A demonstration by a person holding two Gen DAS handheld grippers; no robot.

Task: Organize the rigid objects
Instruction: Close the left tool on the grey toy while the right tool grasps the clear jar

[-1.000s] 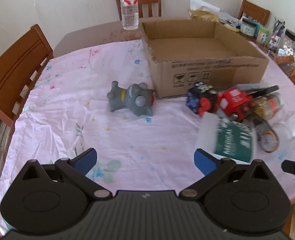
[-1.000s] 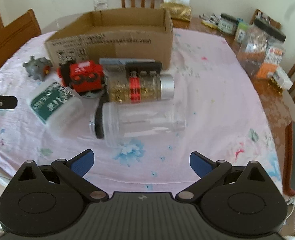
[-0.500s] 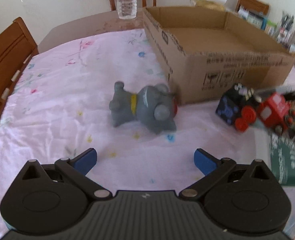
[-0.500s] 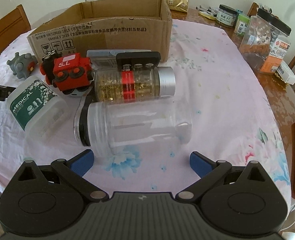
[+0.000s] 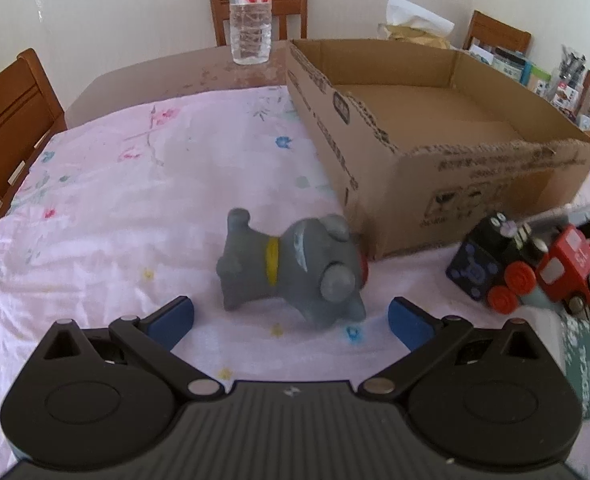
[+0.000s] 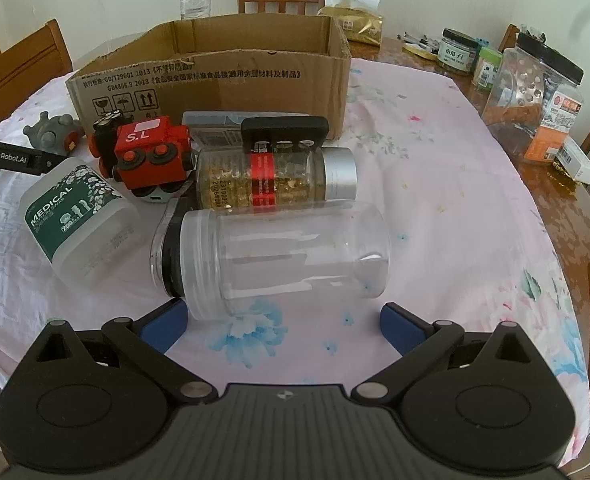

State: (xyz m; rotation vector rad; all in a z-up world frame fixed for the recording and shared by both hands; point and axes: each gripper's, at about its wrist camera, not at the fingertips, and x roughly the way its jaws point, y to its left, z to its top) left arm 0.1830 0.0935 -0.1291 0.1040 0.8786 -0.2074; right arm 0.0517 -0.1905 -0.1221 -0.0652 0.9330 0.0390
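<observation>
Two hand-held grippers, each facing its own target across the pink floral cloth [image 6: 435, 208] that covers the worktop [image 5: 167, 76]; grey toy animal [image 5: 295, 266] lies on its side just ahead of the left hand-held gripper [image 5: 291, 316], between the lines of the two blue fingertips [image 5: 173, 316], not touched by either; jaws spread wide, released, nothing held; toy's head end sits close to the near corner of the cardboard box [image 5: 475, 184], whether touching cannot be told; box open-topped, its visible floor bare.

Clear plastic jar [image 6: 279, 256] lies on its side just ahead of the right hand-held gripper [image 6: 281, 326]; its mouth end close beside the left fingertip, contact unclear; jaws wide apart, released, gripping nothing; behind the jar and parallel to it, a jar of gold contents [image 6: 275, 178] with red band and silver cap, also on its side; a black bar-shaped object [image 6: 285, 130] rests just behind that; red toy train [image 6: 147, 156] to the left of it, marked S.L; white bottle with green MEDICAL label [image 6: 75, 216] lies tilted nearer the cloth's left edge; all these crowd the front wall of the box.

Further out: water bottle [image 5: 251, 20] upright on bare worktop beyond the cloth; wooden chairs [image 5: 3, 116] around; jars and packets [image 6: 535, 92] clustered at the far right.
</observation>
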